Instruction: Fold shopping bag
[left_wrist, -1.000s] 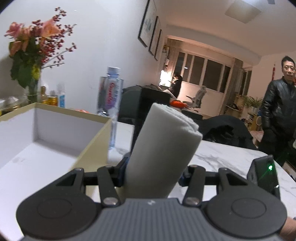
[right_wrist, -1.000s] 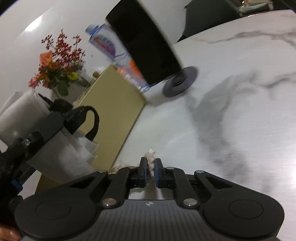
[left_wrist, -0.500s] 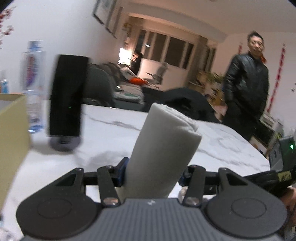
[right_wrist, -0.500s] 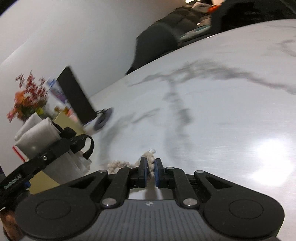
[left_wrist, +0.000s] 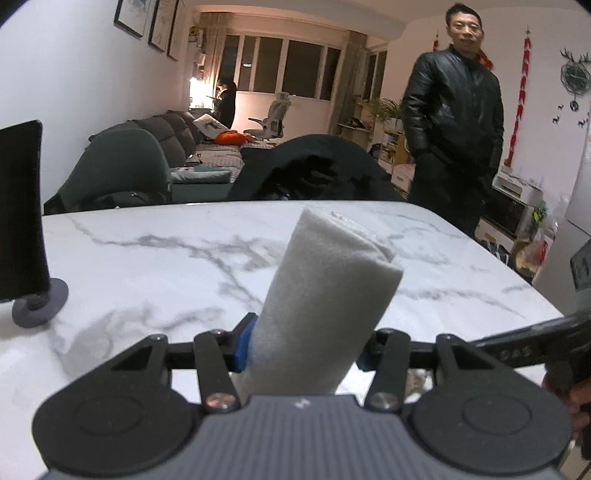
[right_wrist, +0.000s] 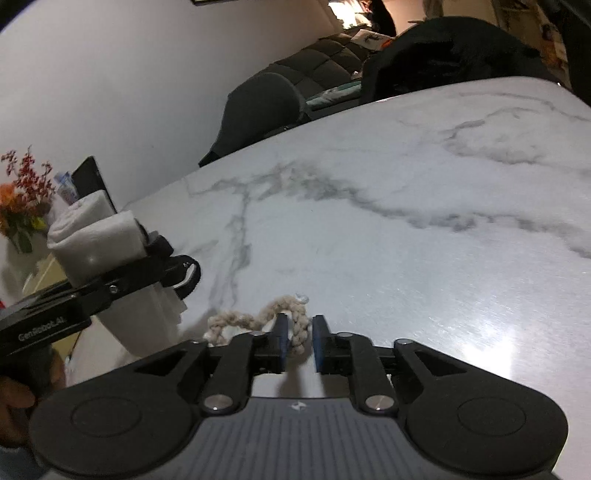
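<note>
While you hold it up over the marble table (left_wrist: 155, 258), your left gripper (left_wrist: 303, 338) squeezes the rolled-up white shopping bag (left_wrist: 325, 291), which sticks up between its fingers. Your right gripper (right_wrist: 298, 341) has its fingers a little apart, and the bag's rope handle (right_wrist: 266, 321) lies between them, looping out to the left over the table. A black stand (left_wrist: 22, 221) sits at the table's left edge. A person in a dark jacket (left_wrist: 454, 122) stands behind the table.
</note>
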